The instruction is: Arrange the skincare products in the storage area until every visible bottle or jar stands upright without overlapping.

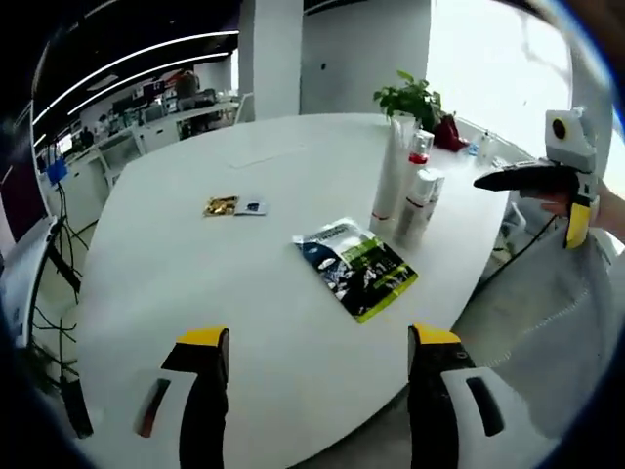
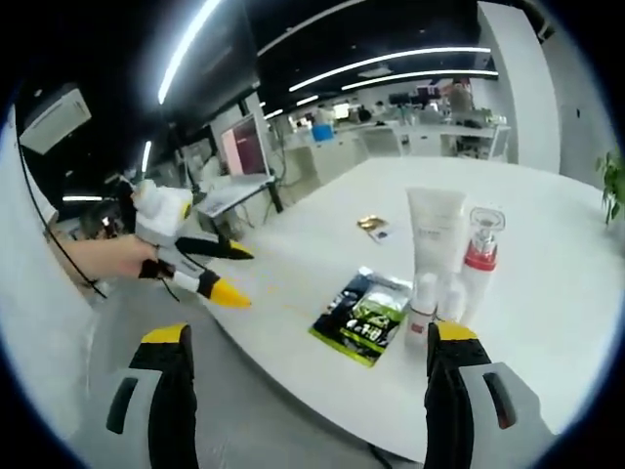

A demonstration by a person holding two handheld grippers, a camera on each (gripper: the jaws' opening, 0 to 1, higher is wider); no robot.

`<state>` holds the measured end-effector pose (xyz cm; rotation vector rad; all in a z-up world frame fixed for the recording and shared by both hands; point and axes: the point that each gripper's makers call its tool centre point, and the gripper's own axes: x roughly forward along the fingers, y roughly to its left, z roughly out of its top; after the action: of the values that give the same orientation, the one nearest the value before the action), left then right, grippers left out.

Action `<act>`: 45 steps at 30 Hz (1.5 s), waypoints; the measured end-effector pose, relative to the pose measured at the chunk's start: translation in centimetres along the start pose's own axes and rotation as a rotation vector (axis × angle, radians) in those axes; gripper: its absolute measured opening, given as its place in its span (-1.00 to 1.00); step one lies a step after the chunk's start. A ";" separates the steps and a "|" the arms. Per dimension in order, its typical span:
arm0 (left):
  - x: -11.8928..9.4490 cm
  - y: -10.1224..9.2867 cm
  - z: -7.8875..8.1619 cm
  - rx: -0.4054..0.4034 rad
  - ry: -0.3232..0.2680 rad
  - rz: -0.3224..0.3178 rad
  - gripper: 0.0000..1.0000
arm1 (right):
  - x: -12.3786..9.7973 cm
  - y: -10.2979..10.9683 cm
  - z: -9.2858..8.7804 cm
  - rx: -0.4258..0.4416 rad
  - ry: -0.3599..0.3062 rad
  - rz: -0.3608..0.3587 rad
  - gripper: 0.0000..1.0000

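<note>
A tall white tube stands upright on the white table, cap down. Close beside it stand a clear bottle with a red collar and small white bottles. A flat green and black packet lies in front of them. My left gripper is open and empty at the table's near edge. My right gripper, held off the table's side, is open too, a little short of the bottles.
Two small sachets, one gold and one blue, lie mid-table. A potted plant and a red object stand at the far edge behind the bottles. Desks and monitors line the room beyond.
</note>
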<state>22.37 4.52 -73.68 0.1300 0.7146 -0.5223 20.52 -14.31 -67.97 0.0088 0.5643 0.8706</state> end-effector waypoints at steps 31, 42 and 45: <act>-6.4 -0.1 -0.1 -0.217 -0.081 -0.059 0.98 | -0.4 0.7 0.7 0.118 -0.016 0.065 0.99; -6.8 0.7 -0.9 -0.266 -0.081 -0.055 0.98 | -0.9 -0.1 0.7 0.129 -0.032 0.048 0.99; -6.8 0.6 -0.7 -0.268 -0.087 -0.060 0.98 | -0.8 -0.2 0.5 0.124 -0.023 0.043 0.99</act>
<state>18.00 8.06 -69.81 -0.1641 0.6989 -0.4813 20.55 -14.92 -67.24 0.1434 0.5977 0.8750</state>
